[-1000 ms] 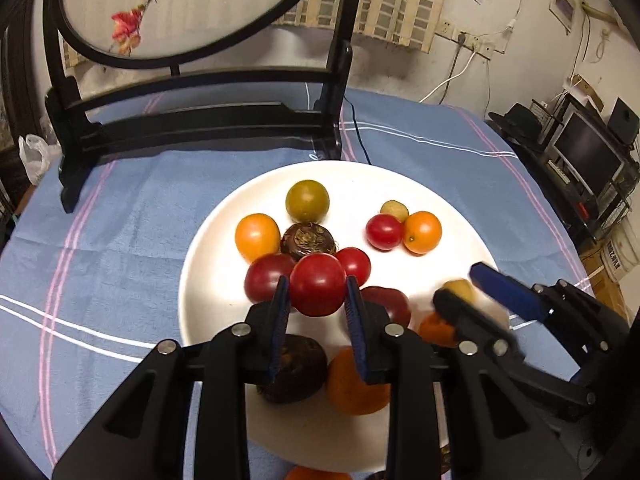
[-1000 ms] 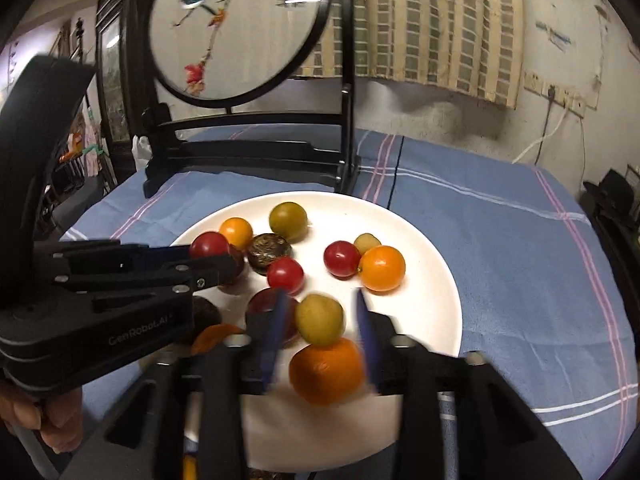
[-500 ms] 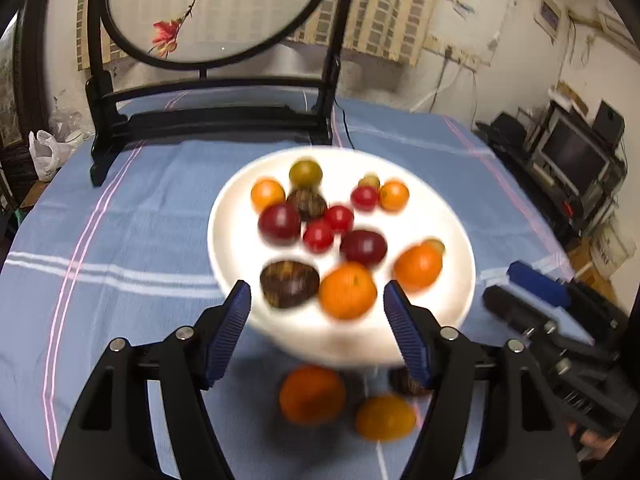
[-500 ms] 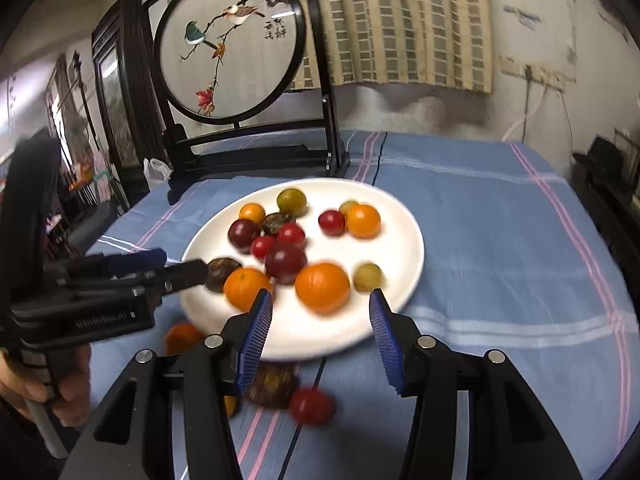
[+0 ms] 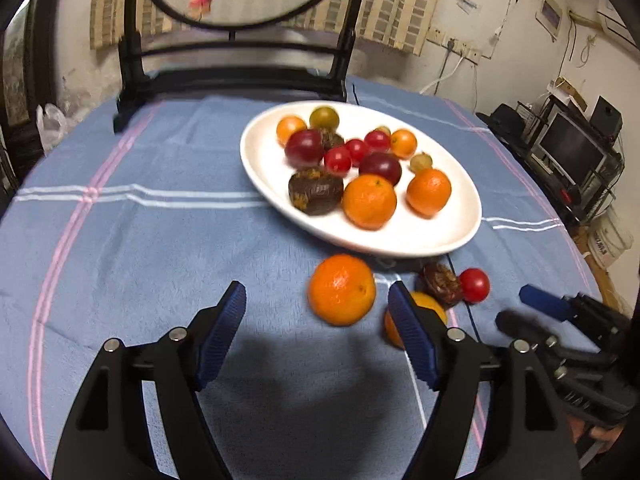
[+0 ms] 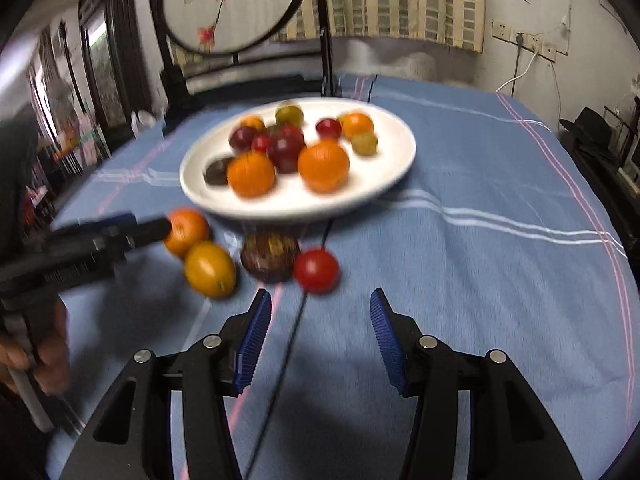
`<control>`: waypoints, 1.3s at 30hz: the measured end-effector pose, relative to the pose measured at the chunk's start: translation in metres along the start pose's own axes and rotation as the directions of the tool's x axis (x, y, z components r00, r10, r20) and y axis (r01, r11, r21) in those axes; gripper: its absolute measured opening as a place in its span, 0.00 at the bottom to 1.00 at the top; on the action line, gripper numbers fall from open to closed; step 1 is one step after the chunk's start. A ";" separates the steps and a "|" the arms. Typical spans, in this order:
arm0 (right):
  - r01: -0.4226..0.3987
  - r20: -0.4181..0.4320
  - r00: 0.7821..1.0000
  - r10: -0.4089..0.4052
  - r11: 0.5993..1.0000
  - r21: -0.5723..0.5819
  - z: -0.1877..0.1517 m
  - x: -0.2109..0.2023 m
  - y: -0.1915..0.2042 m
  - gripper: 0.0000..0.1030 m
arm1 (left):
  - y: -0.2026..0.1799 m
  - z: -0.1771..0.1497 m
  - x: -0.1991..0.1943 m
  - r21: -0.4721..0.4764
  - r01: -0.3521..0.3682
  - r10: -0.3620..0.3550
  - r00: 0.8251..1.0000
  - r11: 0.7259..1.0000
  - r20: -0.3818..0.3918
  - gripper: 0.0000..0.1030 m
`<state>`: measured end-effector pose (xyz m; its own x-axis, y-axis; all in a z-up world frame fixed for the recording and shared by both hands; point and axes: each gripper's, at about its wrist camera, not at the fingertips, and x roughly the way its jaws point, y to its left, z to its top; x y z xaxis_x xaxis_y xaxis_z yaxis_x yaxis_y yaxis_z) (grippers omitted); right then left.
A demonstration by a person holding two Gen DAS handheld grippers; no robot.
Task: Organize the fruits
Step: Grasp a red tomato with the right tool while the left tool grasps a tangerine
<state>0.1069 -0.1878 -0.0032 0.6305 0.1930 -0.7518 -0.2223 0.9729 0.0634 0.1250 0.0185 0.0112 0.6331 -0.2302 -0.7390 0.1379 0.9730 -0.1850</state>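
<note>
A white plate [image 5: 264,168] [image 6: 396,168] holds several fruits: oranges, red tomatoes, dark plums and a brown fruit. On the blue cloth in front of it lie an orange [image 5: 342,290] [image 6: 186,232], a yellow-orange fruit [image 5: 430,306] [image 6: 210,269], a dark brown fruit [image 5: 440,282] [image 6: 270,258] and a red tomato [image 5: 474,285] [image 6: 317,270]. My left gripper [image 5: 318,330] is open and empty, just short of the loose orange. My right gripper [image 6: 320,332] is open and empty, just short of the red tomato.
A round painted screen on a black stand [image 5: 236,76] [image 6: 244,72] stands behind the plate. The table has a blue striped cloth [image 5: 140,220]. A black cable [image 6: 296,332] runs across the cloth. Shelves with a monitor [image 5: 572,152] stand at the right.
Both grippers let go of their fruit over the plate, opened and pulled back and down toward the loose fruits in front of the plate.
</note>
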 end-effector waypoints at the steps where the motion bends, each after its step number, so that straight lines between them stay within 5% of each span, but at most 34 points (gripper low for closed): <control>1: 0.010 -0.014 1.000 -0.010 1.000 -0.014 -0.003 0.003 0.002 0.51 | 0.003 0.001 0.000 -0.013 0.024 -0.024 1.000 1.000 -0.006 0.70; 13: 0.086 -0.058 0.994 -0.092 0.991 -0.101 0.015 0.042 0.012 0.44 | 0.000 0.001 -0.005 0.005 0.033 -0.033 0.999 0.999 -0.006 0.75; 16: 0.058 -0.052 0.997 -0.064 0.992 -0.108 0.021 0.046 0.010 0.42 | 0.003 0.001 -0.003 -0.014 0.042 -0.043 0.999 0.999 -0.018 0.75; 18: 0.015 -0.052 0.998 -0.021 0.993 -0.116 0.023 0.048 0.010 0.28 | 0.004 0.001 -0.001 -0.021 0.052 -0.053 0.998 0.998 -0.030 0.75; 39: -0.087 0.021 0.996 0.088 0.995 -0.056 0.006 0.006 0.004 0.28 | -0.006 -0.008 -0.001 0.086 0.015 -0.011 0.999 0.996 -0.046 0.78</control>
<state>0.1144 -0.1825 -0.0030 0.6237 0.2805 -0.7296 -0.3178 0.9438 0.0912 0.1177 0.0127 0.0081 0.5958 -0.2411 -0.7660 0.2119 0.9673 -0.1397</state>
